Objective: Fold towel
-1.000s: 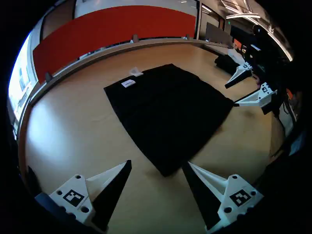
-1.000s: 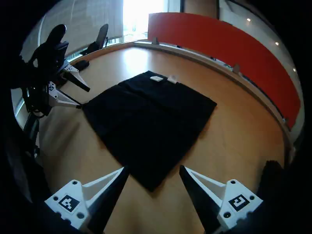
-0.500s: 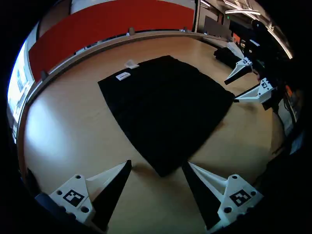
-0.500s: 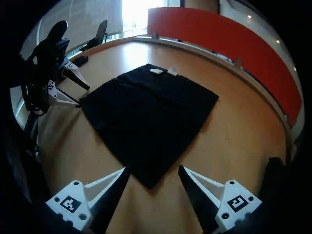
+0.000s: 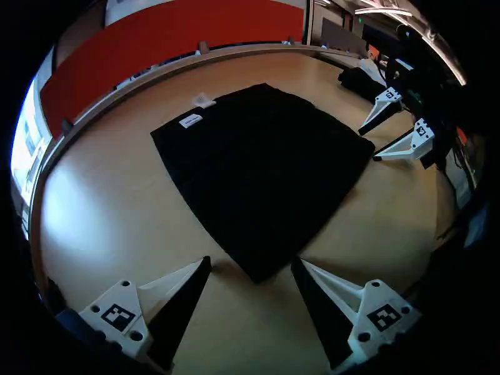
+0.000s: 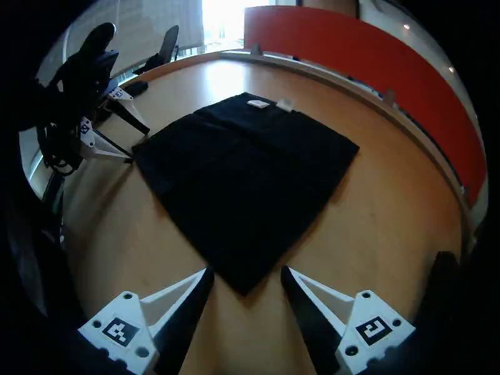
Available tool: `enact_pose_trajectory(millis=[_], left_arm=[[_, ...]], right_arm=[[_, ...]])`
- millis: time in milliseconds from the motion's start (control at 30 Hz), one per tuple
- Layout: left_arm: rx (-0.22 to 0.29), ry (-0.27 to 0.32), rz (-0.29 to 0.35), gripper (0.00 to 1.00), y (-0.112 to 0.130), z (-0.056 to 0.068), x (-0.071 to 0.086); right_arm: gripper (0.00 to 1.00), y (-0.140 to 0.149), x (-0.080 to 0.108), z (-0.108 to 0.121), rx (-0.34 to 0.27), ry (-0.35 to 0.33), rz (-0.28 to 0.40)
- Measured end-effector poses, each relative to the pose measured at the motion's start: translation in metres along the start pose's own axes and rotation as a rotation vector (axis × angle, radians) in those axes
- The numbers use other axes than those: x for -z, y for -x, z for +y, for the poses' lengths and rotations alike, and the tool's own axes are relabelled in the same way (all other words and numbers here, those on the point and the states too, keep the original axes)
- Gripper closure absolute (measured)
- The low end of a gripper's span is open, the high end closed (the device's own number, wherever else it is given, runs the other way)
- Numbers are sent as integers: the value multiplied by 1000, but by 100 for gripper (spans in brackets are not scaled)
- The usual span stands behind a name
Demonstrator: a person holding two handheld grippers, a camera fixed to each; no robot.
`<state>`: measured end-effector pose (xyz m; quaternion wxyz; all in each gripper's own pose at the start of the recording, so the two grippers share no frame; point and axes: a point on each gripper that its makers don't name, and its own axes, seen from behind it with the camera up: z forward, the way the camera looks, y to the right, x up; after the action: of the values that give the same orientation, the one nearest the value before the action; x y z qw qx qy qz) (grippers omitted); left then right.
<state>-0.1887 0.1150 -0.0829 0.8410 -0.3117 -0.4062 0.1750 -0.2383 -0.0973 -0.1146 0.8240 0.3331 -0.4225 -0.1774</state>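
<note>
Left gripper (image 5: 251,275) wide open, empty, straddling black towel (image 5: 262,162) corner at bottom centre of frame; right gripper (image 6: 245,281) likewise. Contact with counter (image 5: 106,206) unclear.

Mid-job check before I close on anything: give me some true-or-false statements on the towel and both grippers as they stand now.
1. The black towel lies spread on the wooden table. True.
2. The left gripper is shut on a towel corner. False: its jaws stand open, with the corner lying between them.
3. The right gripper is open at another towel corner. True.
4. The white tag lies right beside the left gripper. False: it sits at the towel's far side, away from both grippers.
</note>
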Motion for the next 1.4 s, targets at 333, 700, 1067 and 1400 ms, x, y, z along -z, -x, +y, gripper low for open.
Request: enact_pose_trajectory(millis=[333,700,1067,1400], left_arm=[[-4,-4,-3,19,-1,3,-1],[-14,2,-11,36,-2,10,-1],[0,-9,-19,76,-3,15,-2],[48,-16,-16,87,-9,13,2]], right_arm=[[38,-2,-2,-4,25,-19,-1],[51,-3,-3,-6,22,-23,-6],[78,-4,-3,-10,18,-23,-11],[84,-10,4,-11,-13,-19,2]])
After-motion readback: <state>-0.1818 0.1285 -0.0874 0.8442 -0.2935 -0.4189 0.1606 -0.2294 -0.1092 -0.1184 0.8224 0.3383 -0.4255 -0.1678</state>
